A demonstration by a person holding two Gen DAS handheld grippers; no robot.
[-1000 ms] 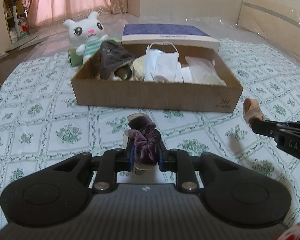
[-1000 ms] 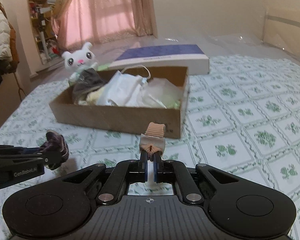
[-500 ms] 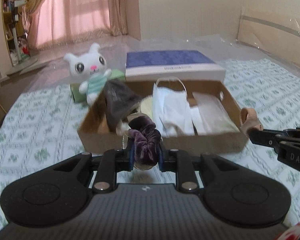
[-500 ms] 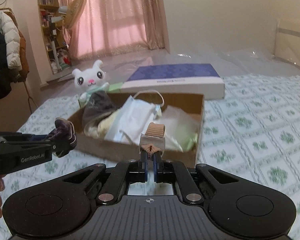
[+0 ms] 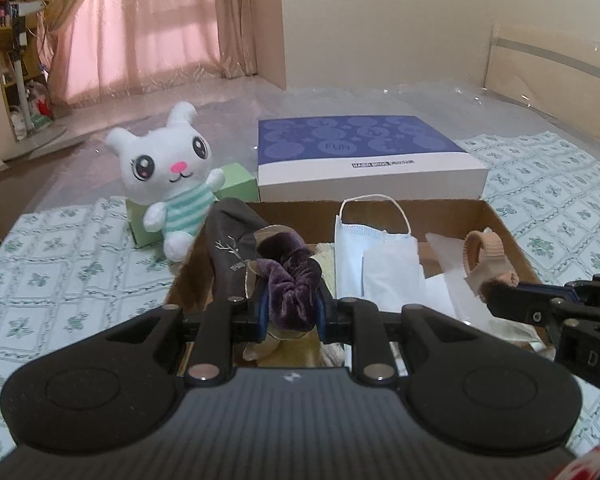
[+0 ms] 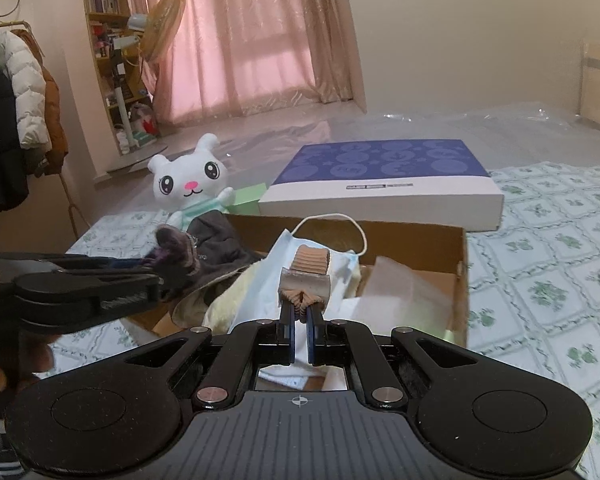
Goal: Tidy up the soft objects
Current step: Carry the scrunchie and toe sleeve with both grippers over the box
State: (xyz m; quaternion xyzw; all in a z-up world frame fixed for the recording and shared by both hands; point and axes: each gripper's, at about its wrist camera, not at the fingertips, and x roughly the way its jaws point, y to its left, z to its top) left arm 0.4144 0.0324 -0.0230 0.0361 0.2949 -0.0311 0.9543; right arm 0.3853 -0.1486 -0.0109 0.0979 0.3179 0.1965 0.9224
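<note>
My left gripper [image 5: 290,308] is shut on a purple velvet scrunchie [image 5: 290,280] and holds it above the left part of the open cardboard box [image 5: 500,224]. My right gripper [image 6: 300,320] is shut on a small beige elastic band [image 6: 306,276] above the box [image 6: 458,280]. The box holds a dark grey cloth [image 5: 230,248], a white face mask [image 5: 374,256], yellow cloth and clear bags. The right gripper with the beige band [image 5: 486,256] shows at the right of the left wrist view; the left gripper with the scrunchie [image 6: 176,256] shows at the left of the right wrist view.
A white plush bunny [image 5: 168,184] leans on a green box [image 5: 236,184] behind the cardboard box. A flat blue-and-white box [image 5: 364,160] lies at the back. The bed has a green-patterned sheet [image 5: 60,264]. A coat rack [image 6: 16,112] and fan stand at far left.
Both grippers have risen and moved forward with their loads, from in front of the box over the sheet to above the box's contents.
</note>
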